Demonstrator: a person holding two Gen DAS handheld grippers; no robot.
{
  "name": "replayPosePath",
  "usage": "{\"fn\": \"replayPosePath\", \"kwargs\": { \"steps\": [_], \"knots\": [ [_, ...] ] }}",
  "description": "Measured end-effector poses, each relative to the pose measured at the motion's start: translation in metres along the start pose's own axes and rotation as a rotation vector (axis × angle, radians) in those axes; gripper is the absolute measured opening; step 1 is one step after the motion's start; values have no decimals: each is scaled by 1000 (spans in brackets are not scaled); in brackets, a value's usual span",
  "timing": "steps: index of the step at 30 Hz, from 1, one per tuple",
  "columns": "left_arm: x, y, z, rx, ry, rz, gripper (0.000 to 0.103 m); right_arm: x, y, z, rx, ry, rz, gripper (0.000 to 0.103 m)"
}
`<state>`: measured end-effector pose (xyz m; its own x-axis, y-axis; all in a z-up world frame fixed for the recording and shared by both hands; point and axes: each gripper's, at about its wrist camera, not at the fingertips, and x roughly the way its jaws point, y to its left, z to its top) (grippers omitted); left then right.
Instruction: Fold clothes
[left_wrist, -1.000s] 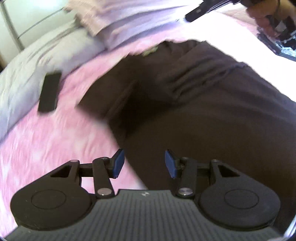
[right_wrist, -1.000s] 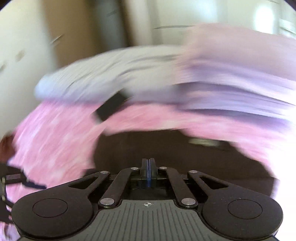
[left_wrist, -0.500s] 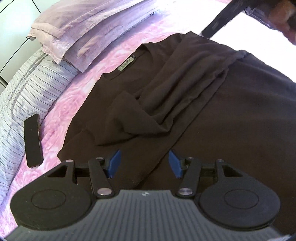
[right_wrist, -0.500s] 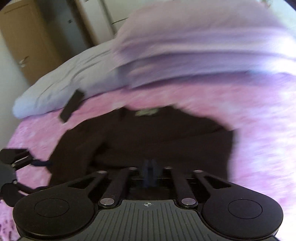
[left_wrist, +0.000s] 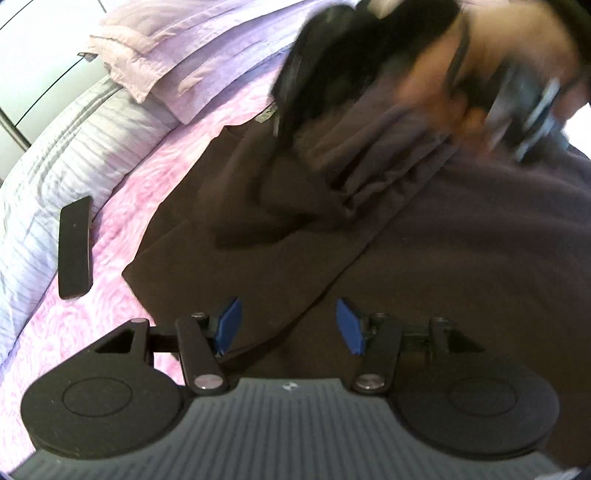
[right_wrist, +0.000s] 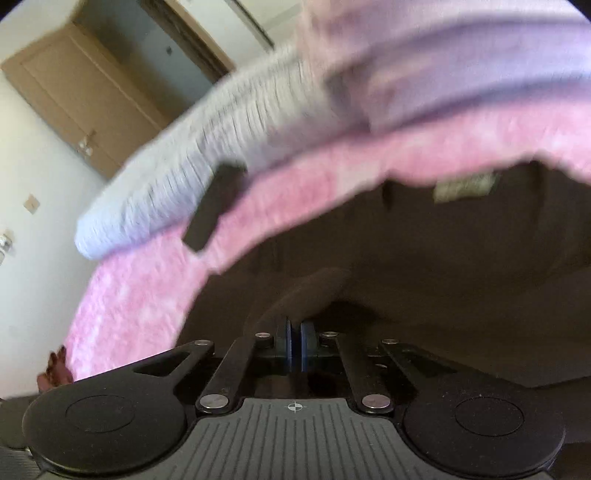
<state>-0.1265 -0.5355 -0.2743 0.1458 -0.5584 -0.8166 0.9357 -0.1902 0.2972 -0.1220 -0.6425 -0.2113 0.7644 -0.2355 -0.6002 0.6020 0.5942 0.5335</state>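
Left wrist view: from its left edge, a grey striped pillow (left_wrist: 55, 173), a flat black rectangular remote-like bar (left_wrist: 75, 247) lying where the pillow meets the pink rose-patterned bedspread (left_wrist: 122, 206), then the dark brown long-sleeved top (left_wrist: 461, 277) filling the middle and right.
Pale lilac folded bedding: (left_wrist: 192, 55), stacked at the head of the bed, apart from the top.
Left gripper: (left_wrist: 286, 326) hangs just above the top's near edge, its 2 blue pads (left_wrist: 229, 323) wide apart and nothing between them.
Right gripper: seen blurred from the left wrist view at (left_wrist: 314, 81), over the collar end; in its own view (right_wrist: 294, 345) the pads are pressed almost together with a ridge of the brown cloth rising right in front of them. I judge it pinches that cloth, though the pinch itself is dim.
Where the top lies: spread on the bedspread, collar and label (right_wrist: 463, 186) toward the pillows, 1 sleeve (left_wrist: 332, 192) bunched in pleats and drawn across the chest.
Done so far: 1 sleeve lies inward over the body; no neat rectangle shows.
Left to do: as I judge it, smoothing that sleeve, bringing in the other side, which is out of sight, and folding the body lengthwise.
Blur: heavy on the right, so fine detail there is uncertain.
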Motion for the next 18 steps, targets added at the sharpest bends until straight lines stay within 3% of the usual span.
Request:
{"fn": "replayPosePath", "kwargs": {
  "steps": [2, 5, 11, 15, 18],
  "knots": [
    [4, -12, 17, 40, -26, -15, 53, -50, -8, 9, -31, -80, -62, 3],
    [10, -31, 43, 99, -65, -37, 53, -143, -36, 20, -78, -209, -239, 3],
    [22, -68, 94, 219, -142, -82, 53, -301, -111, 24, -218, -391, -824, 3],
    [36, -101, 125, 295, -171, -124, 53, -341, -167, 5, -209, -378, -1079, 4],
    [53, -129, 136, 346, -154, -165, 52, -332, -197, -22, -122, -287, -1110, 4]
  ]
}}
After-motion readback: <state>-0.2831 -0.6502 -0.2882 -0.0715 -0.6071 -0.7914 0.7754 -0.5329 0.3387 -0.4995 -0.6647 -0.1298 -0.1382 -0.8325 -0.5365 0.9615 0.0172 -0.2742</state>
